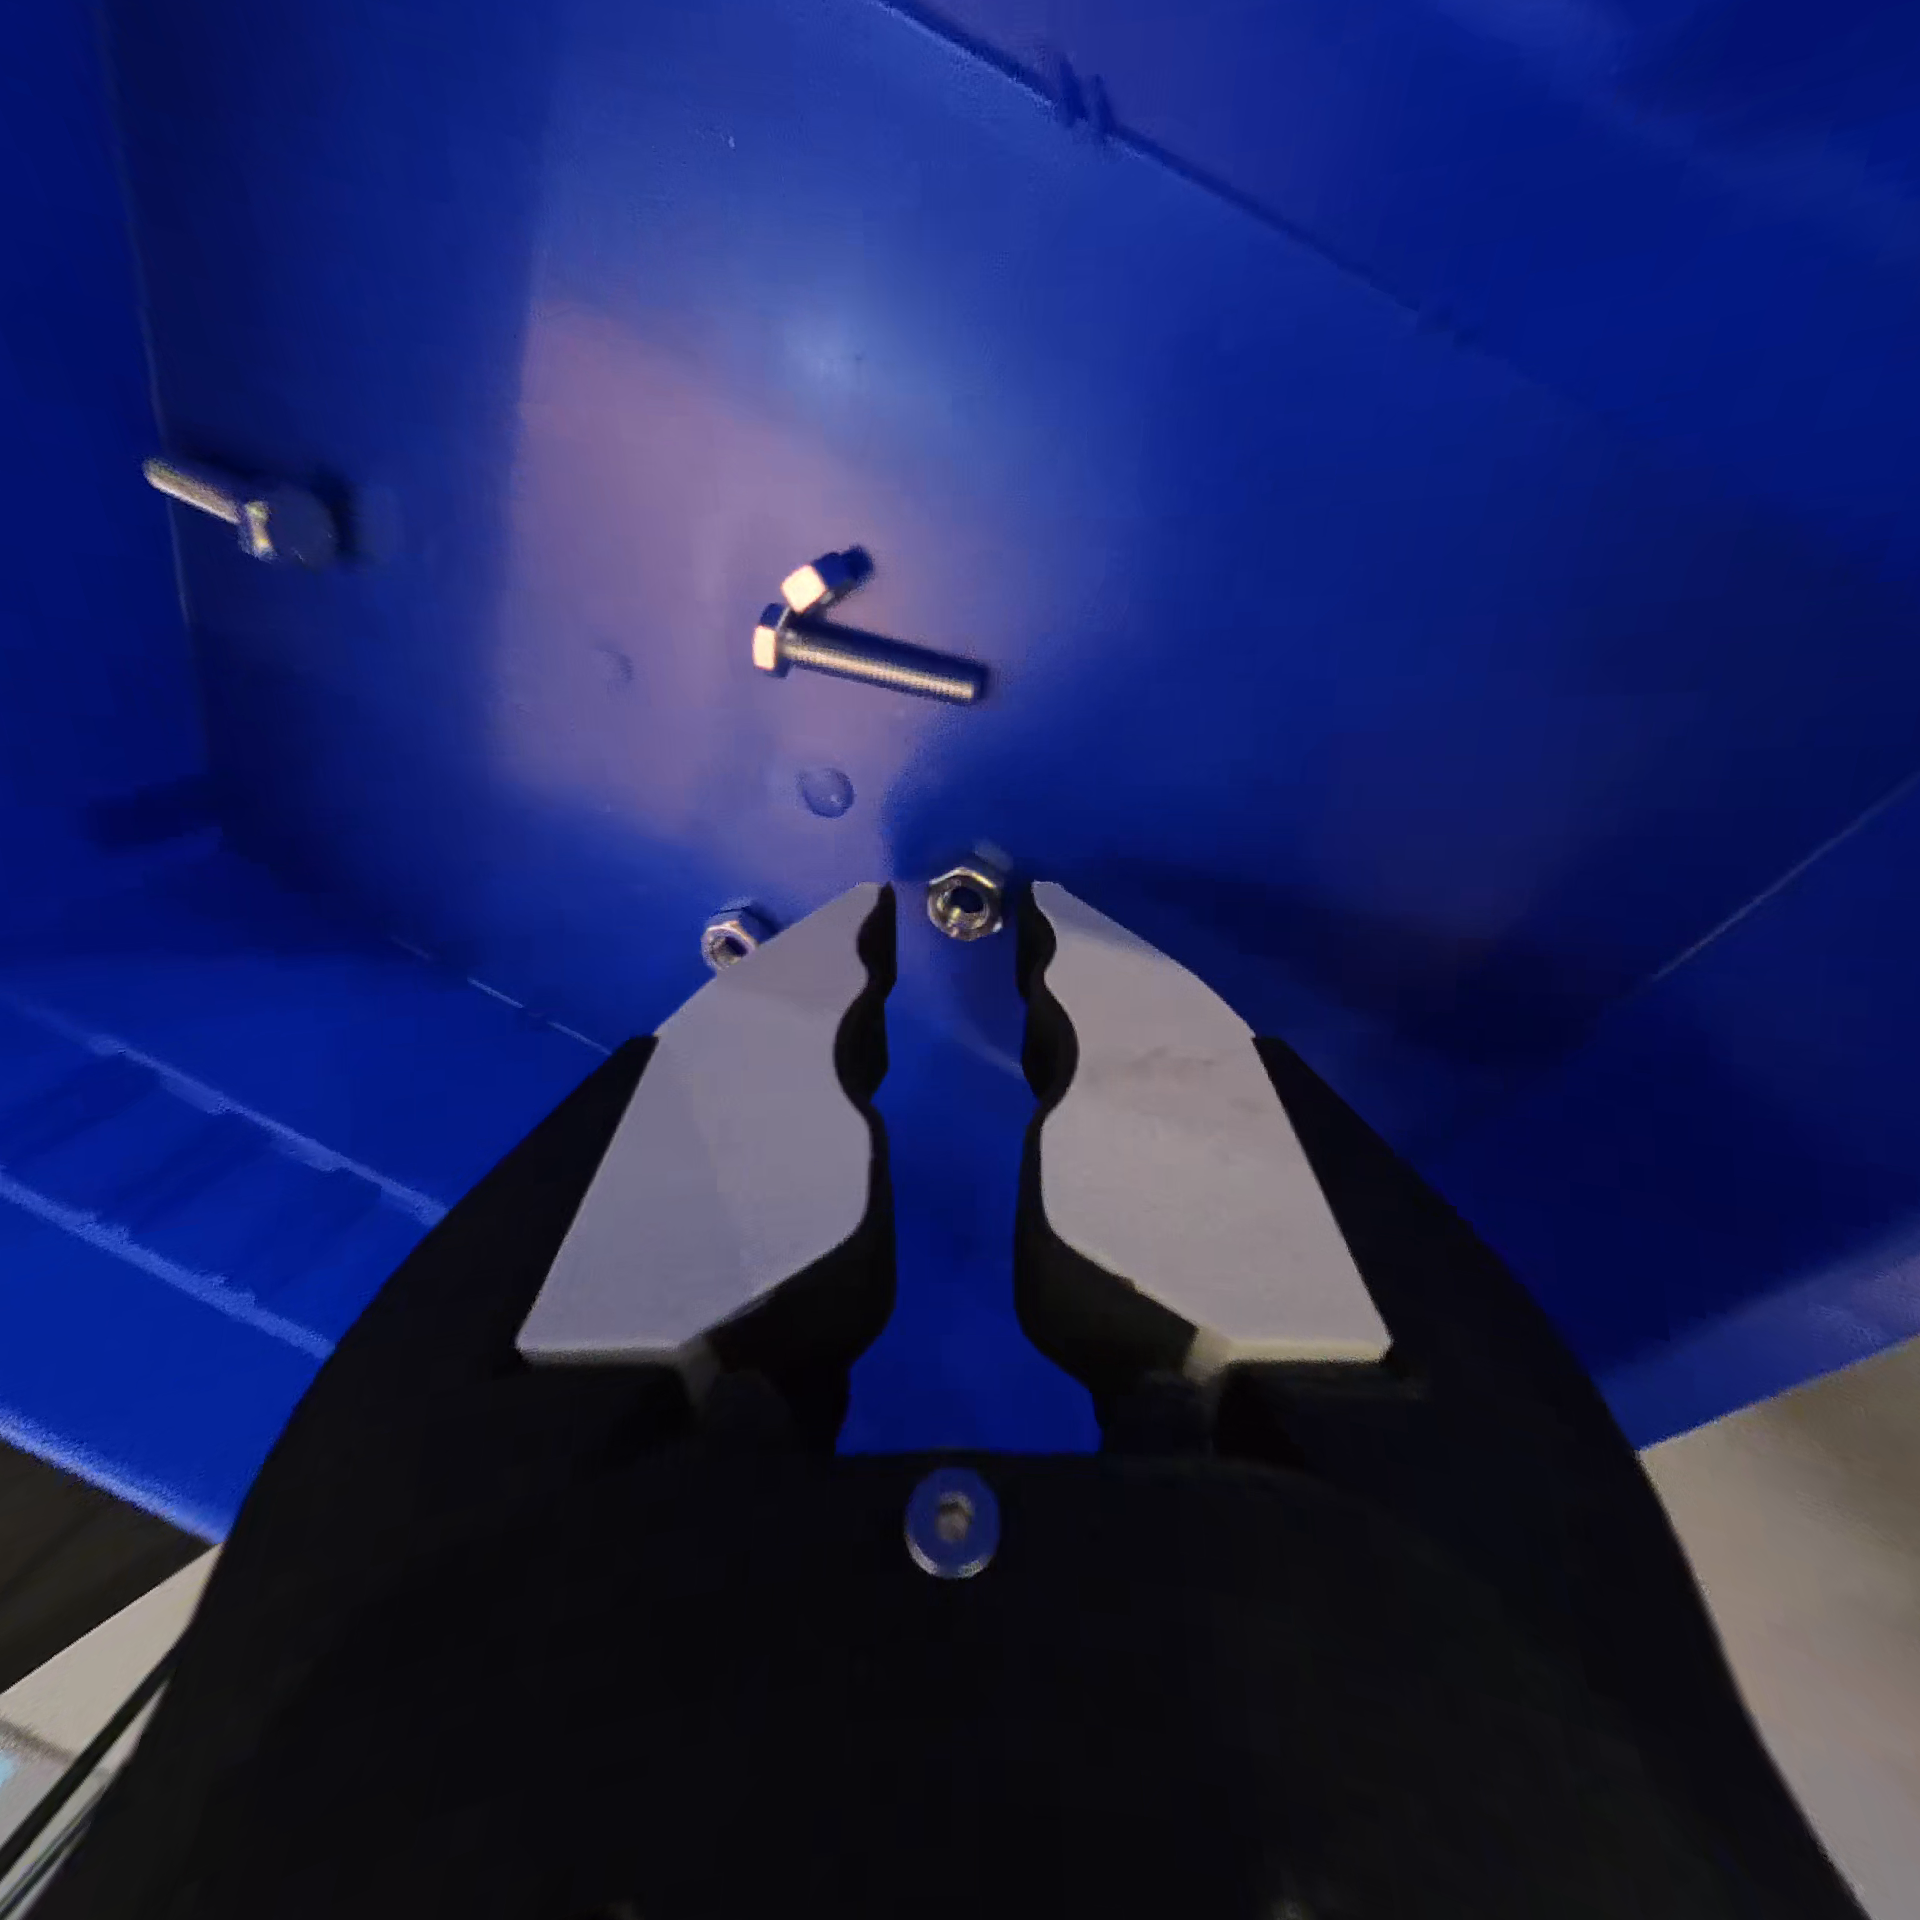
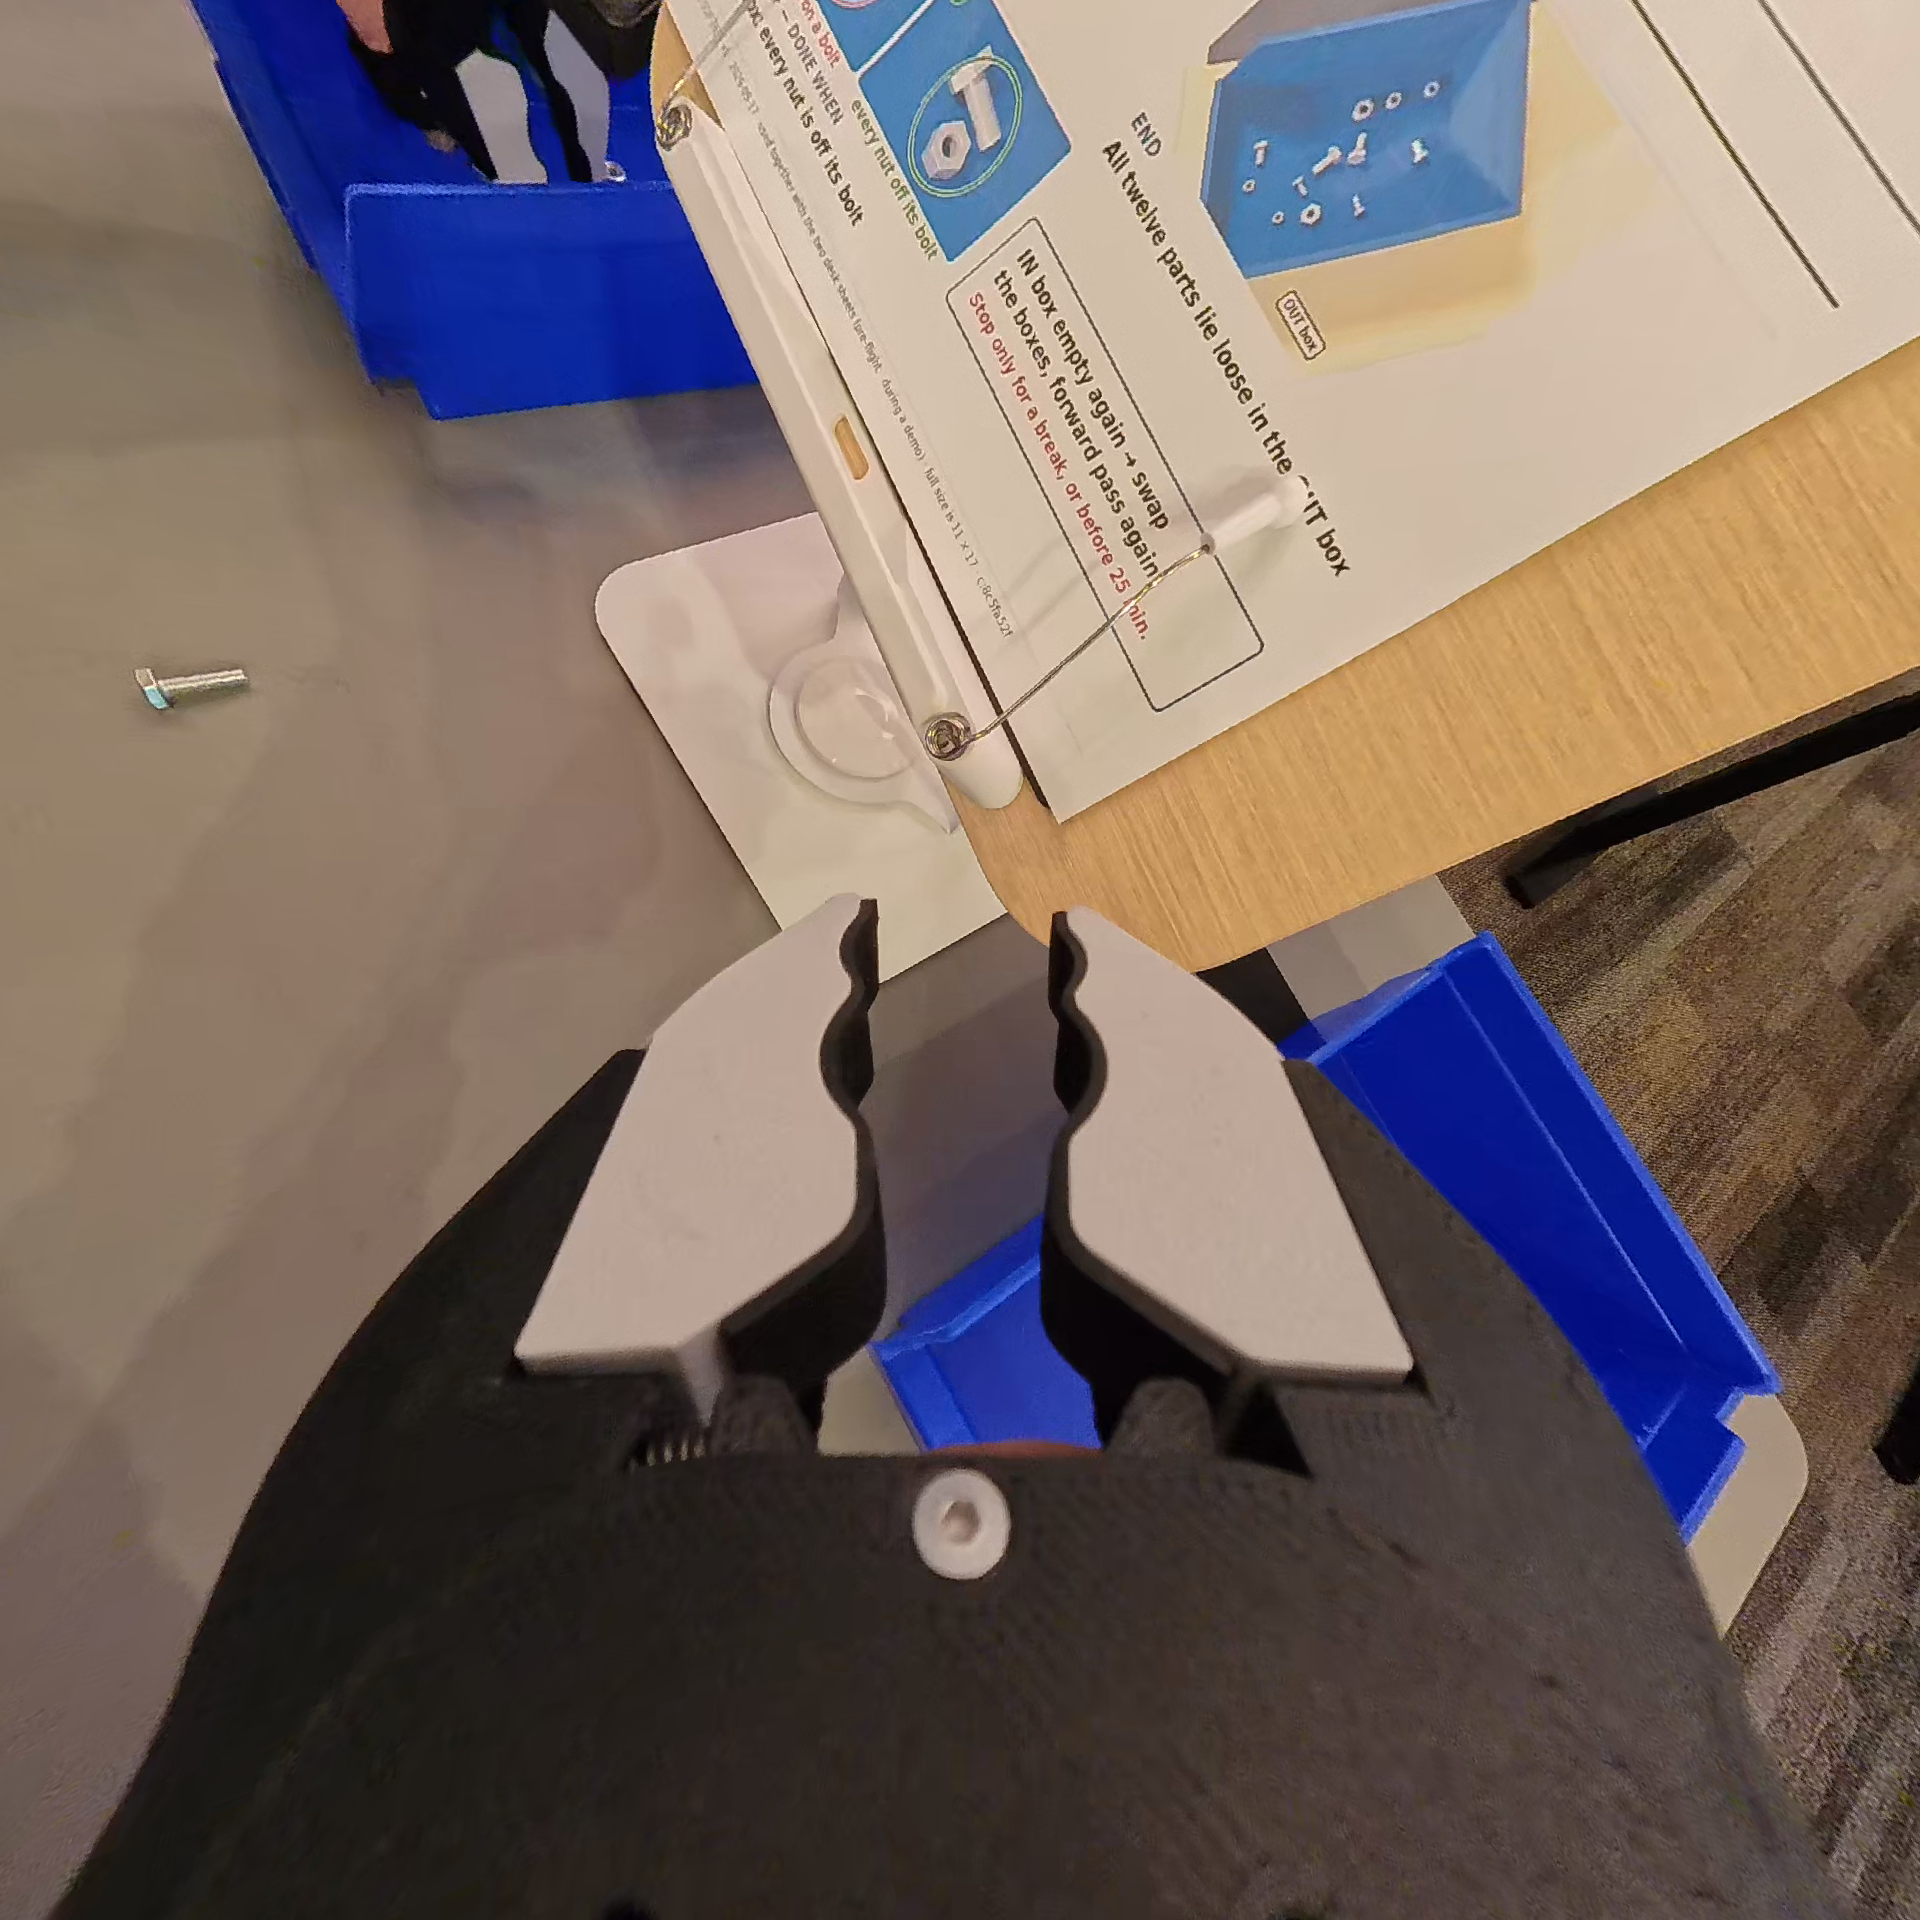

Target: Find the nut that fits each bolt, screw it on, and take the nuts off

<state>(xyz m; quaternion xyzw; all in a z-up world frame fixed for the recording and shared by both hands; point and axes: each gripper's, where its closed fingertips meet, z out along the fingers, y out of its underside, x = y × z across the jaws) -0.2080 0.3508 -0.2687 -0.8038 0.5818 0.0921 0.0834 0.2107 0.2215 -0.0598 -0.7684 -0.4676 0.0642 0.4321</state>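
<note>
Left gripper [image 1: 961, 904] is lowered inside the blue plastic bin [image 1: 1351, 520], jaws narrowed around a small silver hex nut [image 1: 964, 906] lying on the bin floor; the right pad sits at or near the nut's side, a gap shows at the left pad, so the nut is bracketed, not gripped. A second small steel nut [image 1: 727, 940] lies just beside the left finger. Farther in lie a long silver hex-head bolt [image 1: 868, 663] with another small nut [image 1: 821, 577] touching its head, and a blurred bolt [image 1: 239, 509] by the left wall. Right gripper [image 2: 961, 940] hovers over the grey tabletop [image 2: 312, 935], moderately open and holding nothing; a short silver bolt [image 2: 192, 686] lies loose on the tabletop, well apart. Judgement: step in hand is nut pickup; next move calls for closing squarely on opposite flats, lifting, then presenting a bolt with the right
</note>
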